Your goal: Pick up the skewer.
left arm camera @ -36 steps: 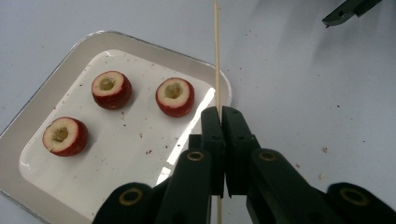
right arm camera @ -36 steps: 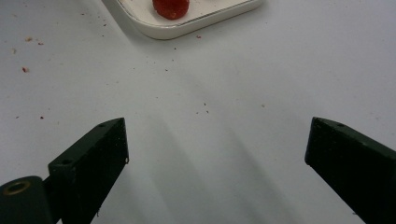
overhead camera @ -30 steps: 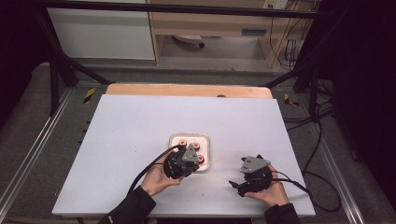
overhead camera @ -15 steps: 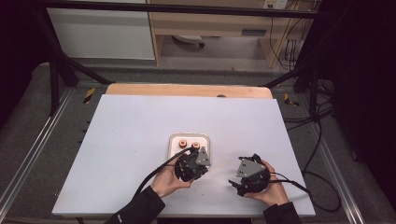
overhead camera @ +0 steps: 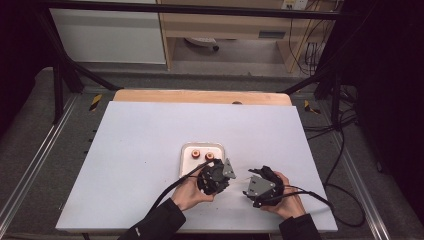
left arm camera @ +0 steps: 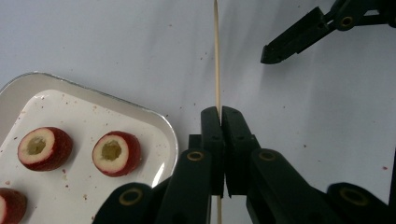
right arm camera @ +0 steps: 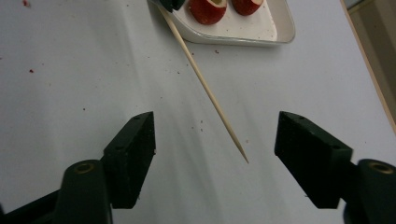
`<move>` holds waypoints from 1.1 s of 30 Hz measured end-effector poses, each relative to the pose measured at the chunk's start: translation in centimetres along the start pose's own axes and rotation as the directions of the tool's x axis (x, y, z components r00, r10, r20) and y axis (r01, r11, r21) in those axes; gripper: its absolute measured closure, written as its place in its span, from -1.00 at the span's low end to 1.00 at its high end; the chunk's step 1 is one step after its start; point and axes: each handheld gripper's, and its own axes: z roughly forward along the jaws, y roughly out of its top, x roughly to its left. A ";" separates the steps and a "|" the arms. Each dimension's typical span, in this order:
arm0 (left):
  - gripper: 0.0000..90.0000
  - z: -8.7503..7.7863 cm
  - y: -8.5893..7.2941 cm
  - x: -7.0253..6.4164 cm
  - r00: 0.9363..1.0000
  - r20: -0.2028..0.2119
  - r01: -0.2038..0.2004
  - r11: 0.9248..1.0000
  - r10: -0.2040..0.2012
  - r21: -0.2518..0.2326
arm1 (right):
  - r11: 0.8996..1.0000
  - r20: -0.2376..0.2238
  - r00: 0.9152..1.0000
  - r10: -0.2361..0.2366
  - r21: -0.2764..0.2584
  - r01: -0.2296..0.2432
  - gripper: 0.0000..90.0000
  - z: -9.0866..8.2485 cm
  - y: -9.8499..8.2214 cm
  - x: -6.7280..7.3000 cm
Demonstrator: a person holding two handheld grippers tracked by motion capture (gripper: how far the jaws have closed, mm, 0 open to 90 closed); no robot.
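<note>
High view: white table (overhead camera: 150, 150) on a wood bench, dark room, cables at right. Tray (overhead camera: 186, 152) is half hidden by the left claw (overhead camera: 220, 172).

Left gripper view: claw clamped on a skewer (left arm camera: 216, 56); fruit pieces (left arm camera: 116, 152), maybe cored, in the tray.

Right gripper view: right claw (right arm camera: 215, 161) wide open, skewer tip between its jaws.

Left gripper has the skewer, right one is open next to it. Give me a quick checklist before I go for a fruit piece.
1. Left gripper shut on the skewer: ok.
2. Skewer tip bare and unbroken: ok.
3. Right gripper open, holding nothing: ok.
4. Cored red fruit pieces on the tray, holes facing up: ok.
5. Skewer clear of the right gripper's jaws: ok.
6. Skewer length behind the left jaws: cannot tell.
</note>
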 end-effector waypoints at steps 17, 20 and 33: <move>0.96 1.0 1.3 -0.6 0.999 0.038 -0.009 1.000 0.008 0.020 | 0.970 -0.030 0.970 -0.242 0.021 0.243 0.41 0.7 0.6 0.8; 0.96 1.1 1.4 -0.7 0.999 0.043 -0.006 1.000 0.005 0.020 | 0.963 -0.033 0.963 -0.268 0.025 0.269 0.49 0.8 0.6 0.8; 0.96 1.3 1.5 -0.7 0.998 0.058 -0.009 0.999 0.007 0.031 | 0.938 -0.036 0.938 -0.344 0.030 0.345 0.87 0.9 0.5 1.1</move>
